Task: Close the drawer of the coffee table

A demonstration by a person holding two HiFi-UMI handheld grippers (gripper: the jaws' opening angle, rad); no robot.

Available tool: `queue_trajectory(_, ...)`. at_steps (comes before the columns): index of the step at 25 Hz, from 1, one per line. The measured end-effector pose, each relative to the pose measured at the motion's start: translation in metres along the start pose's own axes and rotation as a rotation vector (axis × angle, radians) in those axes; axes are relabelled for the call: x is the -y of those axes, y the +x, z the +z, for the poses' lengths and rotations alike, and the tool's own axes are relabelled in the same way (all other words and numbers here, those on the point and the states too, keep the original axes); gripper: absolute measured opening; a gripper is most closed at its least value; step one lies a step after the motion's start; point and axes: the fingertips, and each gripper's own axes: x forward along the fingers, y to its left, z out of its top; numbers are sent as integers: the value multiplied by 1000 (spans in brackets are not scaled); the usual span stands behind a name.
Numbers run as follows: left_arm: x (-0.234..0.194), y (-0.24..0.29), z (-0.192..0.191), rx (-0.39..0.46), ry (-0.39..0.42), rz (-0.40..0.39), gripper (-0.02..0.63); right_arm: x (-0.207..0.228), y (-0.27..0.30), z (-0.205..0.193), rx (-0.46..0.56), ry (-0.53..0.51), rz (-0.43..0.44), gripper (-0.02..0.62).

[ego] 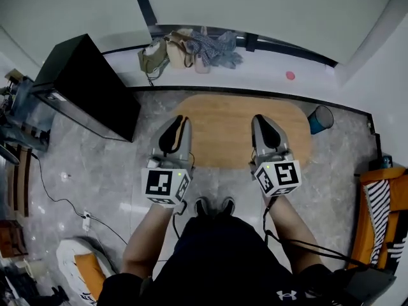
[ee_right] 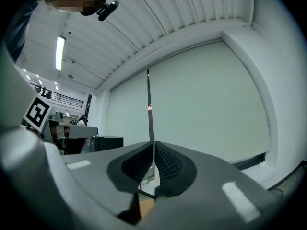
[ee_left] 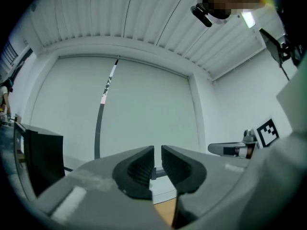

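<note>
The coffee table [ego: 223, 129] is an oval wooden top on the grey floor, right in front of the person's feet [ego: 214, 206]. Seen from above, no drawer shows. Both grippers are held high over its near edge and point level at the far wall. My left gripper [ego: 180, 121] stands over the table's left part; in the left gripper view its jaws [ee_left: 158, 164] leave a narrow gap with nothing in it. My right gripper [ego: 261, 120] stands over the right part, and its pads [ee_right: 154, 164] meet on nothing.
A black cabinet [ego: 86, 85] stands left of the table. A blue bin [ego: 320, 118] sits at its right end. Bags and cloth [ego: 191, 50] lie by the far wall. An orange chair with striped fabric [ego: 382, 203] is at the right. A power strip [ego: 85, 220] lies on the floor.
</note>
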Motion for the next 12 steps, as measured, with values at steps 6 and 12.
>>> queue_trajectory(6, 13, 0, 38, 70, 28, -41, 3, -9, -5, 41, 78, -42, 10, 3)
queue_trajectory(12, 28, -1, 69, 131, 71, -61, 2, -17, -15, 73, 133, -130, 15, 2)
